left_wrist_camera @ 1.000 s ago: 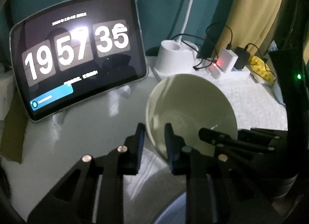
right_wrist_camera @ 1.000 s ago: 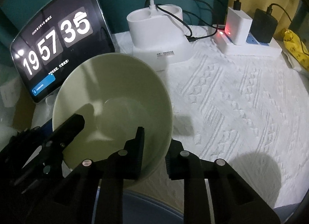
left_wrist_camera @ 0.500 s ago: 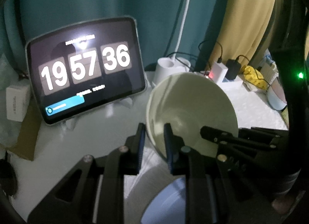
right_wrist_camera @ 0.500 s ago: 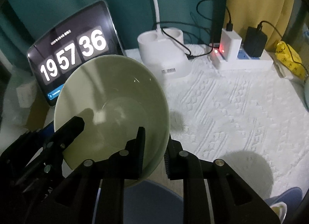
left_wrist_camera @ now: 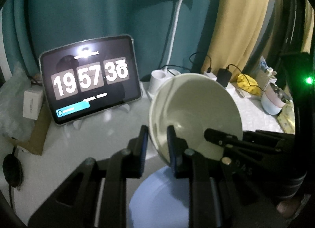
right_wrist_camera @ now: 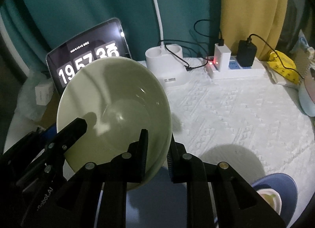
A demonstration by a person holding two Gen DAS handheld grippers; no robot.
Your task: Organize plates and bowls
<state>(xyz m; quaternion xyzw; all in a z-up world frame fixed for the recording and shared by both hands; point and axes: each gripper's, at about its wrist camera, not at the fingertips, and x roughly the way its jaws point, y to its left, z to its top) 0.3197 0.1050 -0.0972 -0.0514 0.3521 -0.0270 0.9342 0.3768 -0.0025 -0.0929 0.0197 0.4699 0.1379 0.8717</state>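
Slipping is the main risk: the pale green bowl (right_wrist_camera: 114, 109) hangs tilted in the air above a blue plate (left_wrist_camera: 157, 198), and each claw pinches only a thin part of its rim, the left claw (left_wrist_camera: 156, 149) on the left edge and the right claw (right_wrist_camera: 156, 149) on the right edge. If one grip loosens, the bowl could drop on the plate. The counter (right_wrist_camera: 236, 113) has a white textured cloth; a tablet clock (left_wrist_camera: 90, 80), a lamp base (right_wrist_camera: 165, 68) and a power strip (right_wrist_camera: 236, 70) stand far, before teal and yellow curtains.
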